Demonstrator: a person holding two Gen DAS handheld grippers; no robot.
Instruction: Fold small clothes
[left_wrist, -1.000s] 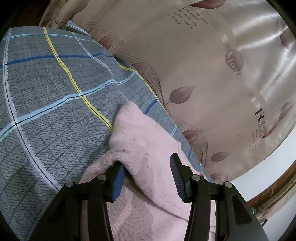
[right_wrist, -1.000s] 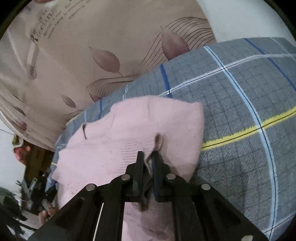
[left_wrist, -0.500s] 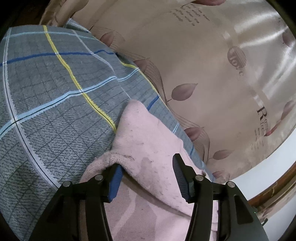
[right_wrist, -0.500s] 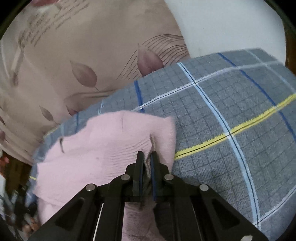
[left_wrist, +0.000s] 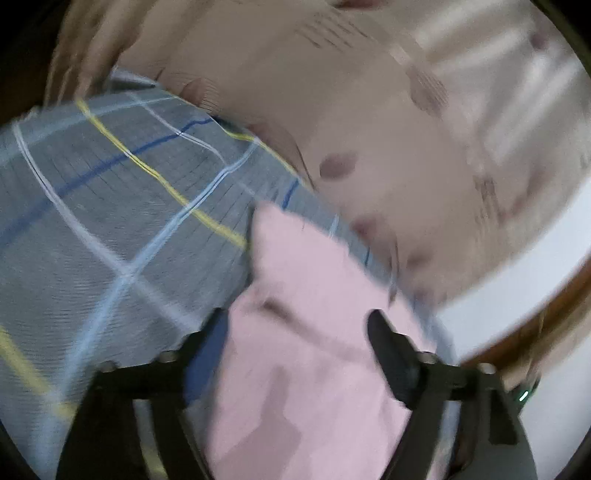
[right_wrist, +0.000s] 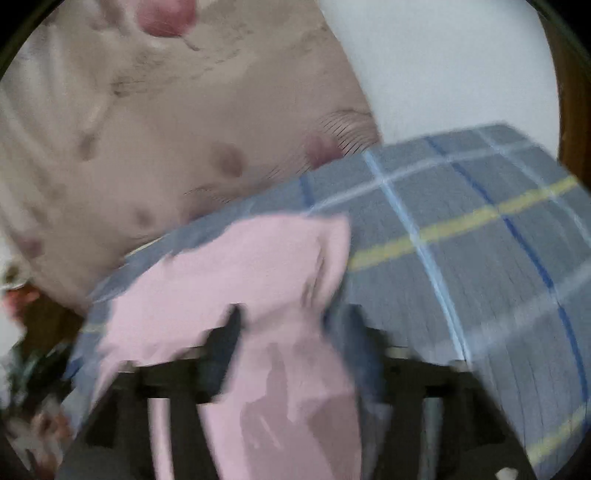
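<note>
Both grippers have let go and pulled back since a moment ago: the right gripper (right_wrist: 291, 332), which was pinched tight on a tuck of the pink knit garment (right_wrist: 236, 295), now has its jaws spreading apart, and the left gripper (left_wrist: 295, 332), already partly parted, is opening wider too. Everything is smeared with motion blur, so fine detail is hard to make out. Seen along the left gripper, the pink knit garment (left_wrist: 306, 332) lies between and ahead of the two fingers, its blunt far corner pointing away from the jaws; the blue-padded finger (left_wrist: 207, 343) stands at the cloth's left edge and the dark finger (left_wrist: 388, 350) over its right side, and neither seems to press on it, though the blur makes contact hard to judge. This gripper tips down toward the bed at a moderate slant and sits rolled a little. Along the right gripper, which angles down more steeply, a ridge of the pink cloth runs up between the fingers and fans out ahead and to the left, with a raised fold just beyond the right finger; the pads stand clear on either side of the ridge. The garment rests on a grey plaid bedsheet (right_wrist: 461, 258) crossed with yellow, blue and pale lines, which spreads to the right of the right gripper and to the left of the left one. Beyond the cloth, past both sets of jaws, hangs a beige curtain with leaf print (left_wrist: 369, 129), and a white wall (right_wrist: 443, 66) shows farther off.
</note>
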